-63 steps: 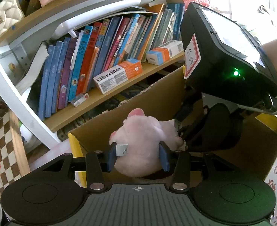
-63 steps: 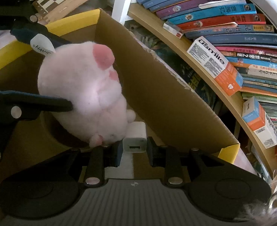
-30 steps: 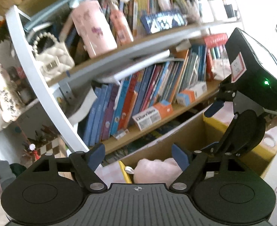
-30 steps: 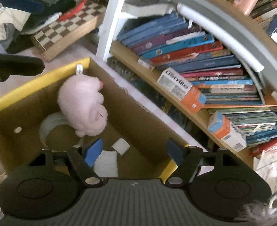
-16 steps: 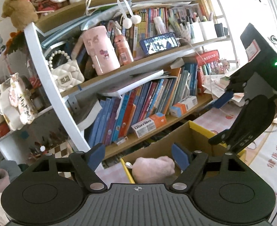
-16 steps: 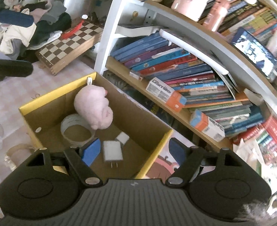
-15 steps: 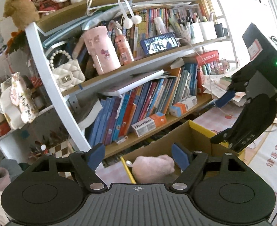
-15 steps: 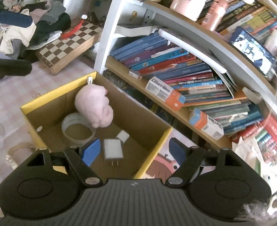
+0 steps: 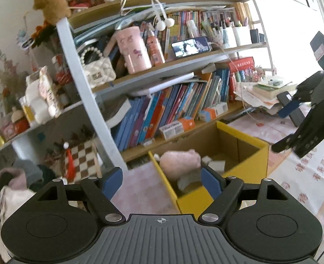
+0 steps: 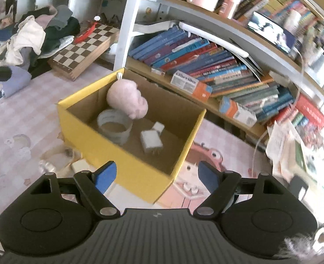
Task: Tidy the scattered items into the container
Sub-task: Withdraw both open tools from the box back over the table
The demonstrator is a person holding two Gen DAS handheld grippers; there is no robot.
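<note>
A yellow-rimmed cardboard box (image 10: 117, 140) stands on the floor mat in front of a bookshelf. Inside lie a pink plush toy (image 10: 126, 101), a grey tape roll (image 10: 114, 125), a white charger (image 10: 150, 142) and a small white adapter (image 10: 158, 127). My right gripper (image 10: 157, 173) hovers open above and in front of the box with nothing between its fingers. My left gripper (image 9: 160, 182) is open and empty too, back from the box (image 9: 245, 169), where the plush (image 9: 179, 160) shows. The right gripper (image 9: 285, 127) also appears at the right edge of the left wrist view.
A crowded bookshelf (image 10: 206, 66) rises right behind the box. A chessboard (image 10: 84, 46) and a clothes pile (image 10: 36, 28) lie to the left. A clear wrapper (image 10: 56, 156) and a small cream block (image 10: 80, 165) lie on the pink mat (image 10: 18, 121) by the box's front.
The left gripper let go of the plush and the right let go of the white adapter inside the box. Both then drew back and up, so the box now looks smaller.
</note>
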